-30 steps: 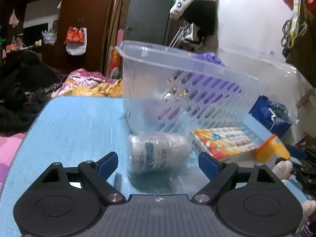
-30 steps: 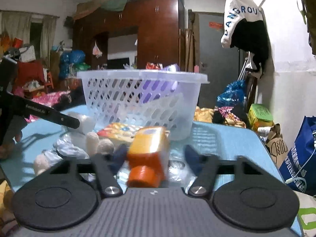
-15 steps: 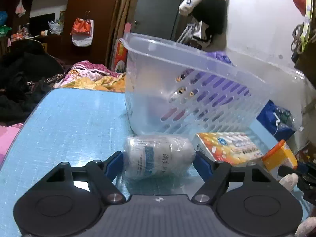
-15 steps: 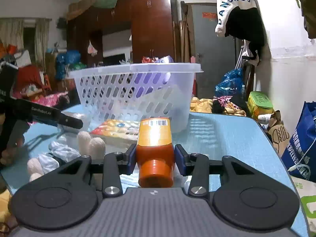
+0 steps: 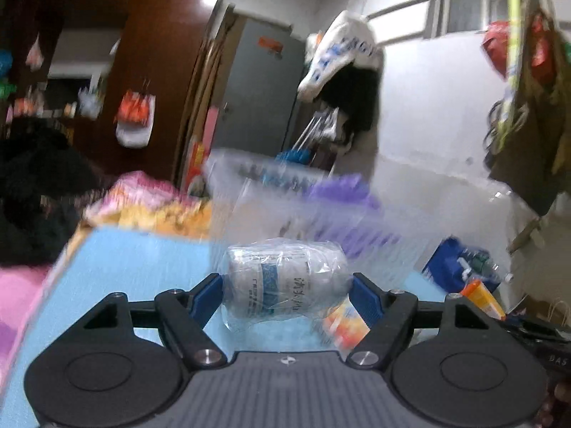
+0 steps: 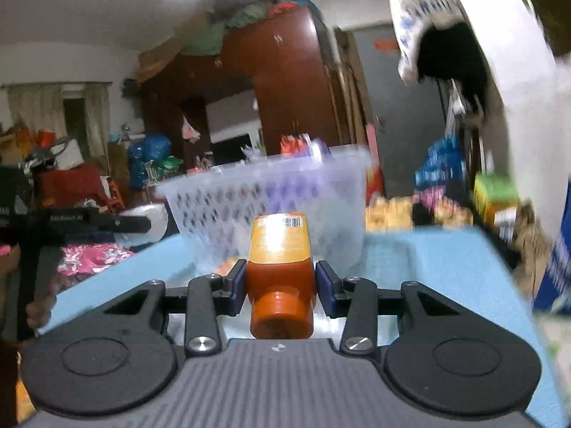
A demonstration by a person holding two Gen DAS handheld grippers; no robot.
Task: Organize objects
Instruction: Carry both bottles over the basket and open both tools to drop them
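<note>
My left gripper (image 5: 287, 290) is shut on a white roll wrapped in clear plastic (image 5: 285, 281) and holds it above the blue table (image 5: 117, 271). My right gripper (image 6: 280, 283) is shut on an orange bottle (image 6: 280, 267), cap towards the camera, lifted off the table (image 6: 428, 260). The clear slotted basket (image 5: 285, 199) stands just beyond the roll, and it stands behind the bottle in the right wrist view (image 6: 264, 199). Something purple (image 5: 342, 189) lies in the basket. Both views are blurred.
A colourful flat box (image 5: 342, 321) lies on the table under the left gripper's right finger. The orange bottle also shows at the right of the left wrist view (image 5: 481, 297). The left gripper appears at the left of the right wrist view (image 6: 89, 219). Clutter surrounds the table.
Both grippers have closed on their objects and lifted them: the left on the wrapped roll, the right on the orange bottle. Both views now sit higher above the table.
</note>
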